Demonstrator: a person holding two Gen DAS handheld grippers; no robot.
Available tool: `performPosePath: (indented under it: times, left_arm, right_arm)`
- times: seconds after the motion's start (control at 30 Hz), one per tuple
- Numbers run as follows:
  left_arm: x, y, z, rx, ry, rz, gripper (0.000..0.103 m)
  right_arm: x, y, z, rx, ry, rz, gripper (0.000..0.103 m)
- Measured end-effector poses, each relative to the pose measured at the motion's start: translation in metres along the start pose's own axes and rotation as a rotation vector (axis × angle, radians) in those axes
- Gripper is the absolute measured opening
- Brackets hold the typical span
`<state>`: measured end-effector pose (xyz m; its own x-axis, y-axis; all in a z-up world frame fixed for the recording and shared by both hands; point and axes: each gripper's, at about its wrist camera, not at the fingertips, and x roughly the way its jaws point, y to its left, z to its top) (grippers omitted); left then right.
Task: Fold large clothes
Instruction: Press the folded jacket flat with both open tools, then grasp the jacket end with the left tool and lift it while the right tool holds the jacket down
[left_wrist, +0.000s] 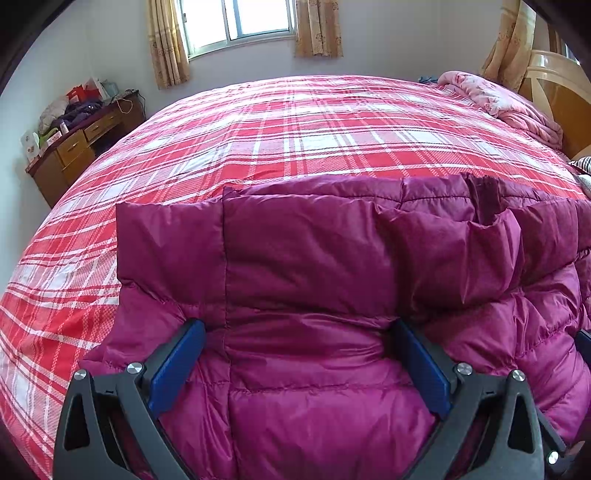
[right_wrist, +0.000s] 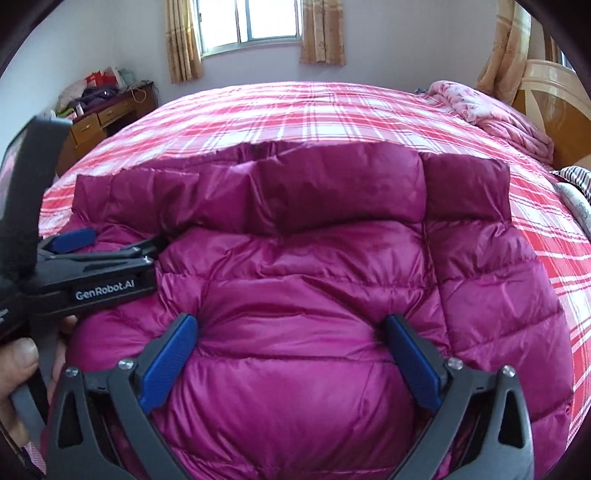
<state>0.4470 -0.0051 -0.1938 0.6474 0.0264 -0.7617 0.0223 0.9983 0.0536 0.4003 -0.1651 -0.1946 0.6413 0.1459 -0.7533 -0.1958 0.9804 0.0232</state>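
Note:
A magenta puffer jacket (left_wrist: 314, 258) lies folded on the red plaid bed (left_wrist: 295, 122), its top layer turned back toward me. My left gripper (left_wrist: 298, 325) stands wide open over the jacket's left part, fingers pushed down into the padding, and the fabric bulges between them. In the right wrist view the same jacket (right_wrist: 314, 280) fills the middle. My right gripper (right_wrist: 291, 320) is also wide open, resting on the padding with a puffed panel between its blue pads (right_wrist: 170, 362). The left gripper (right_wrist: 118, 238) shows at the left, lying on the jacket.
A bare hand (right_wrist: 22, 365) holds the left gripper's handle. A pink quilt (left_wrist: 509, 103) is bunched by the wooden headboard (left_wrist: 561, 92) at the far right. A cluttered wooden desk (left_wrist: 74, 147) stands left of the bed, under a curtained window (left_wrist: 243, 22).

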Motion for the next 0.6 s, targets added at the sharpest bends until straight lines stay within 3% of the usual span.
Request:
performPosePath:
  times: [0.6]
  left_arm:
    - [0.0006, -0.0019, 0.0007, 0.004, -0.003, 0.007, 0.102]
  right_arm:
    - [0.006, 0.0025, -0.0009, -0.026, 0.024, -0.038, 0.103]
